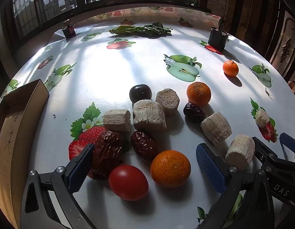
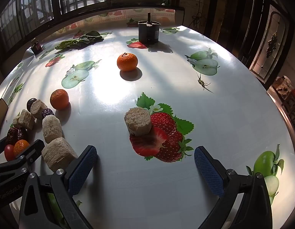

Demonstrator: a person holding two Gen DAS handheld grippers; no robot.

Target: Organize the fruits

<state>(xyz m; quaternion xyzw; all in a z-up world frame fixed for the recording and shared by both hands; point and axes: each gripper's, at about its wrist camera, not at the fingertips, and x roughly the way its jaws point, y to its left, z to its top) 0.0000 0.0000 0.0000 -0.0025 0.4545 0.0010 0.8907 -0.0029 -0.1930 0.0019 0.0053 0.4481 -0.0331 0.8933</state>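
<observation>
Both tongs, left (image 1: 143,169) and right (image 2: 145,166), wide open, empty-handed; cardboard box (image 1: 17,126) interior hidden.

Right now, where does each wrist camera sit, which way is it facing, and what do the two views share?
Left wrist: low behind the open left tongs, facing the window over a red cherry tomato, wrinkled dark-red dates and a brown cardboard box; the right tongs intrude.
Right wrist: behind the open right tongs, facing a lone beige fibrous cylinder.
Shared: far orange mandarin.
</observation>
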